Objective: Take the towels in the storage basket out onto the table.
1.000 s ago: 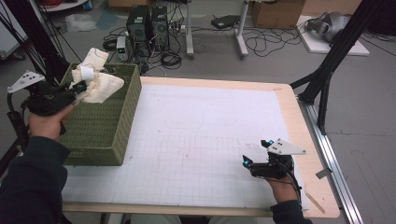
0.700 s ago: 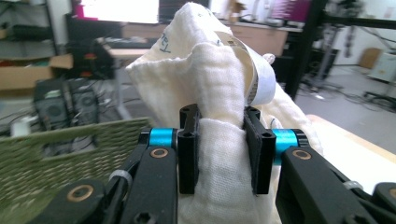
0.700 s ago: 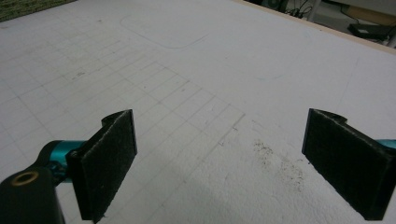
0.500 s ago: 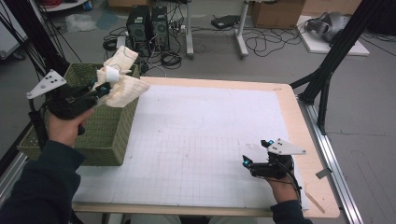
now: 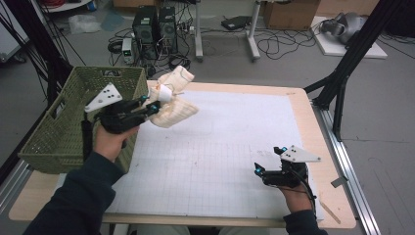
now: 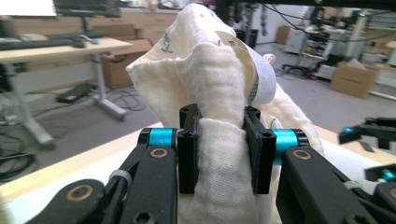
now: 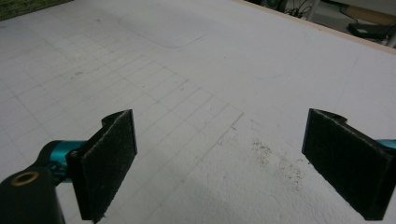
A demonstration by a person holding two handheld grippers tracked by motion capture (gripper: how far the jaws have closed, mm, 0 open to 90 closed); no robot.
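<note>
Tongs: two, one per hand.
Left tongs [image 5: 152, 108]: clamped on one cream cloth [image 5: 175, 105], a fold squeezed tight between the pads [image 6: 187, 149].
Cloth: just one, bunched up and hanging off the left tongs' tips, lifted off the table [image 5: 230, 147].
Basket [image 5: 73, 117]: one green woven one, right behind the left tongs.
Right tongs [image 5: 258, 169]: wide apart with nothing between them, low over the white mat [image 7: 196, 70], well apart from the cloth.
</note>
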